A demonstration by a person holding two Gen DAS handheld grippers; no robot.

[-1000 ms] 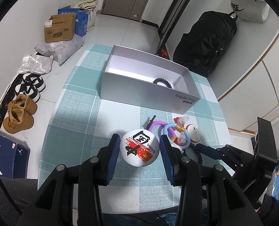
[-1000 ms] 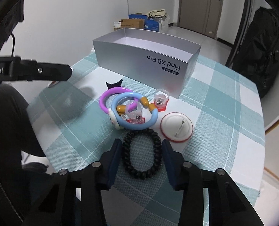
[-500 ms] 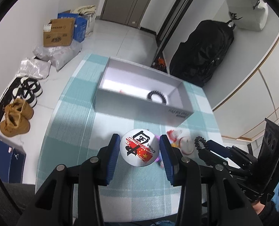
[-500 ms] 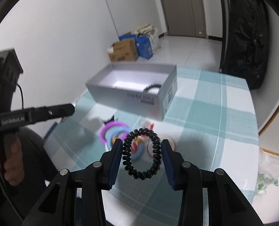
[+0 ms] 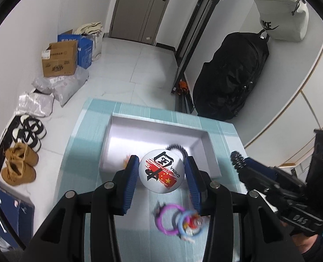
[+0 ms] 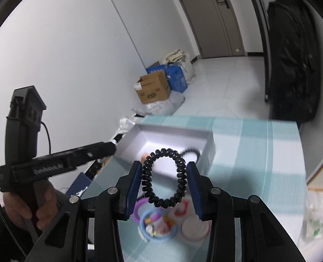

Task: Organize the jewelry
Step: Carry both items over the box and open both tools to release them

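My left gripper is shut on a round white badge with red and black print, held in the air at the near wall of the open grey box. My right gripper is shut on a black coil hair tie, lifted above the table in front of the same grey box. A second black coil tie lies inside the box. Purple and blue rings with small charms stay on the checked cloth below, next to a round white badge back.
The teal checked tablecloth covers a small table. On the floor beyond it are cardboard boxes, plastic bags, shoes and a black backpack. A person's hand grips the left tool's handle.
Both grippers rose off the cloth with their loads and moved toward the box. The hair tie left the table. The rings and badge back now lie below the jaws.
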